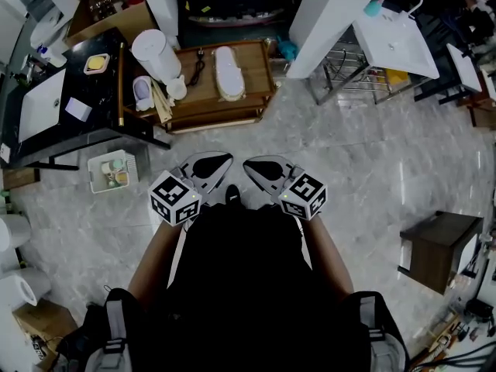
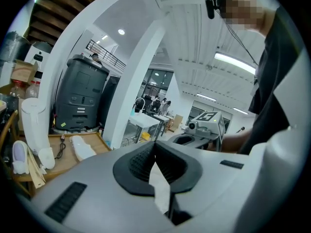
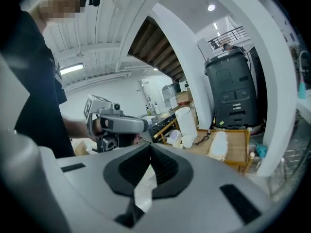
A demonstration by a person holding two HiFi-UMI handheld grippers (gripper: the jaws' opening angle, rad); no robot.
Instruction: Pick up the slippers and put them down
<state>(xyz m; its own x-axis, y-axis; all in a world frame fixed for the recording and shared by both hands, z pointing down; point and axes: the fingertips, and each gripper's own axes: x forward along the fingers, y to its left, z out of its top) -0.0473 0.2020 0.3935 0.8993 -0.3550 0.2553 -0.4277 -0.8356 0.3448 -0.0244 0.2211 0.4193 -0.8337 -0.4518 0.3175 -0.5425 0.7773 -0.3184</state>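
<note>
Left gripper (image 1: 217, 162) and right gripper (image 1: 259, 166) are being held clenched and empty, the likely light, soft slipper (image 1: 228, 73) best pinched at its edge.

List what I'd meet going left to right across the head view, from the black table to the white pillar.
black table → tall white cylinder → black cable → white slipper → white pillar
</note>
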